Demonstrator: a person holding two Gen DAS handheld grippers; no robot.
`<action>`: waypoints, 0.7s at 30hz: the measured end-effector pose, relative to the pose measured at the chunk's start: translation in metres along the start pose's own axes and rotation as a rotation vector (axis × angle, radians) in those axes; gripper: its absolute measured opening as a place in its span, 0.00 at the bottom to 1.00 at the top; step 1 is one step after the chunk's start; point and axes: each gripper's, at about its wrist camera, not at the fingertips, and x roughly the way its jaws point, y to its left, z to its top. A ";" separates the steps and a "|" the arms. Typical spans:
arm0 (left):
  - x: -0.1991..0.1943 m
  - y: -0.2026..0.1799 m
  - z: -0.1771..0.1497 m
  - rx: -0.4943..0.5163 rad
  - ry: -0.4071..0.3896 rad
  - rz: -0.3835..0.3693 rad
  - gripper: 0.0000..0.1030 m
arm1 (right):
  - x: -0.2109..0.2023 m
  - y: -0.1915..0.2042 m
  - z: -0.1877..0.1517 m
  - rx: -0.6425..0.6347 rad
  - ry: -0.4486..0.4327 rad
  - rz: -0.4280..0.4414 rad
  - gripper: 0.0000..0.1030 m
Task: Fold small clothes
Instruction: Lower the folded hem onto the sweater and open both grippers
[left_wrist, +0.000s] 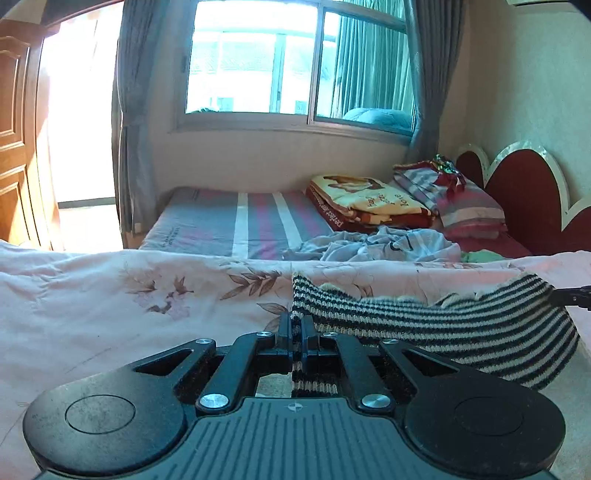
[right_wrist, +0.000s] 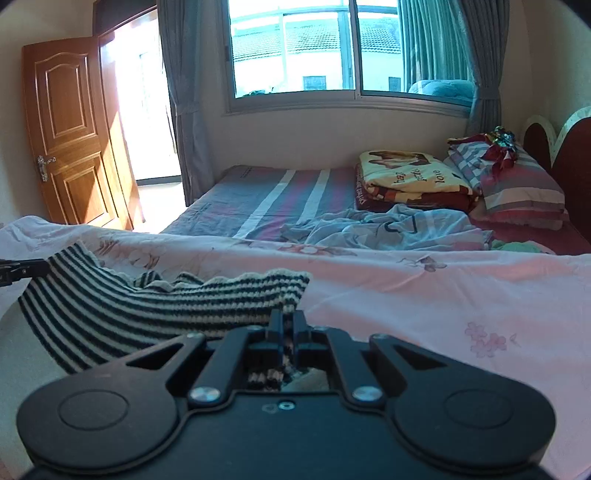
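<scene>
two grippers (left_wrist: 295, 321) (right_wrist: 287, 320) pinch one striped knit (left_wrist: 461, 332).

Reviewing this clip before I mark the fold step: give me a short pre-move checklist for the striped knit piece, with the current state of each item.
1. Left tongs shut on one corner of the striped knit garment: ok.
2. Right tongs shut on the opposite corner of the same garment: ok.
3. Garment spans between the two tongs, with no second item caught: ok.
4. Upper edge taut and flat: not ok; it sags and shows a rumpled fold near the middle.
5. Pink floral quilt beyond the garment bare enough to lay it down: ok.
6. Lower edge hanging free, not snagged underneath: cannot tell; it is hidden behind the tongs.
</scene>
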 end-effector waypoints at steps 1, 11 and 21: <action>0.006 0.000 0.000 0.008 0.037 0.004 0.04 | 0.006 -0.005 -0.001 0.023 0.020 -0.006 0.05; 0.032 -0.029 -0.012 0.170 0.131 0.099 0.08 | 0.030 -0.010 -0.017 0.037 0.119 -0.039 0.07; 0.013 -0.101 0.019 0.118 0.086 -0.120 0.90 | 0.026 0.084 0.000 -0.190 0.075 0.137 0.29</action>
